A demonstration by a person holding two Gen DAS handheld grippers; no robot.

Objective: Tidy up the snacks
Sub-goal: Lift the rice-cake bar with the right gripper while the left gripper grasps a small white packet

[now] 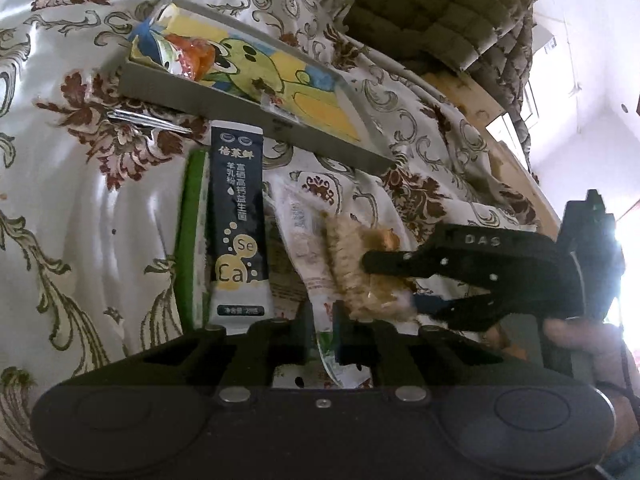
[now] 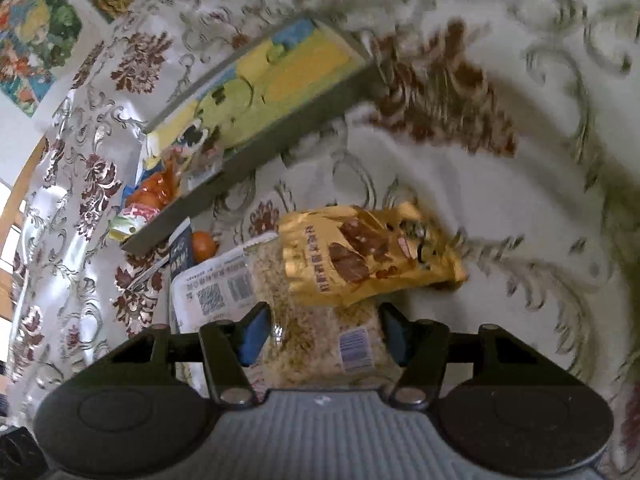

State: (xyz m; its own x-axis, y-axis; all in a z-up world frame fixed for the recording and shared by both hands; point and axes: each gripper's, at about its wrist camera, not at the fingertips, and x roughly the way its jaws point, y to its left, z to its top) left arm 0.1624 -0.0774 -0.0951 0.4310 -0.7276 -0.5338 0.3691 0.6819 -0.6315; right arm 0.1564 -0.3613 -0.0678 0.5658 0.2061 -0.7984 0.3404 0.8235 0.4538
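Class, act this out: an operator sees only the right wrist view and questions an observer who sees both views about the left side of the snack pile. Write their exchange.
Operator: Where are the left tongs?
Observer: The left tongs are shut on the near edge of the white packet.
Operator: What lies left of that packet?
Observer: A dark blue sachet marked Se and Ca, lying partly over a green pack.

Left wrist view is mostly sharp, but daylight from a window (image 1: 628,272) at the right edge blows out to white and leaves the near parts dark. The shiny tablecloth (image 1: 80,200) glares. Right wrist view is motion-blurred, worst at upper right. Both bend hard at the edges, with black corners.
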